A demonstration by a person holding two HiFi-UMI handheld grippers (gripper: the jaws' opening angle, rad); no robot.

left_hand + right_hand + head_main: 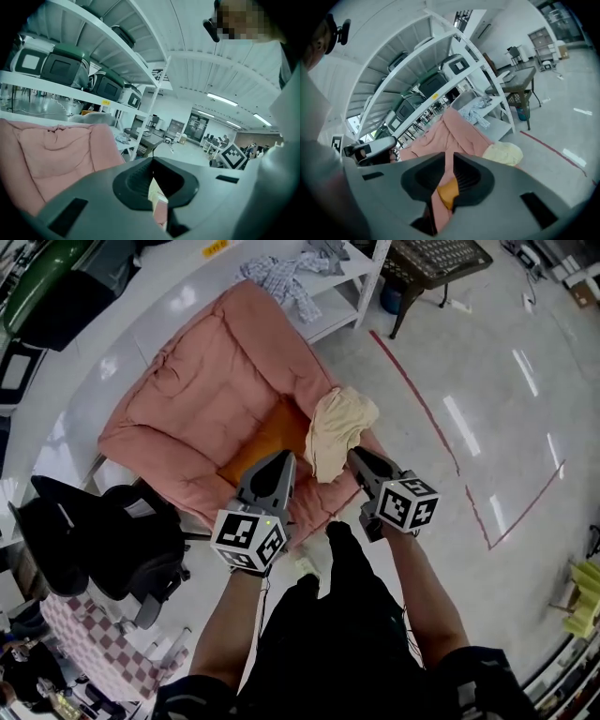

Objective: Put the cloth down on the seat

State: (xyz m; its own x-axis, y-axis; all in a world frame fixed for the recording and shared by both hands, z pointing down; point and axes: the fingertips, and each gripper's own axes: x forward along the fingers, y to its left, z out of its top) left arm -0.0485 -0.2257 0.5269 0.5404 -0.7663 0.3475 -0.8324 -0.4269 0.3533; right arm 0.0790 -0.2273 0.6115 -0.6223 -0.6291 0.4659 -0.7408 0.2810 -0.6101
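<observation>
A cream cloth [337, 427] lies bunched on the front right corner of a pink armchair [197, 399], beside its orange seat cushion [267, 442]. In the right gripper view the cloth [504, 153] sits off to the right of the jaws, not between them. My right gripper [354, 457] hovers just right of the cloth's lower edge; its jaws [453, 157] stand together with only a thin slit and nothing in them. My left gripper [284, 458] hangs over the cushion's front edge, left of the cloth. It is shut [152, 161] and holds nothing.
A white shelf unit [352, 282] with a patterned garment [281, 277] stands behind the armchair. A black office chair [103, 540] is at the left. A dark table [436, 259] stands at the back right. Red tape [422, 409] runs across the glossy floor.
</observation>
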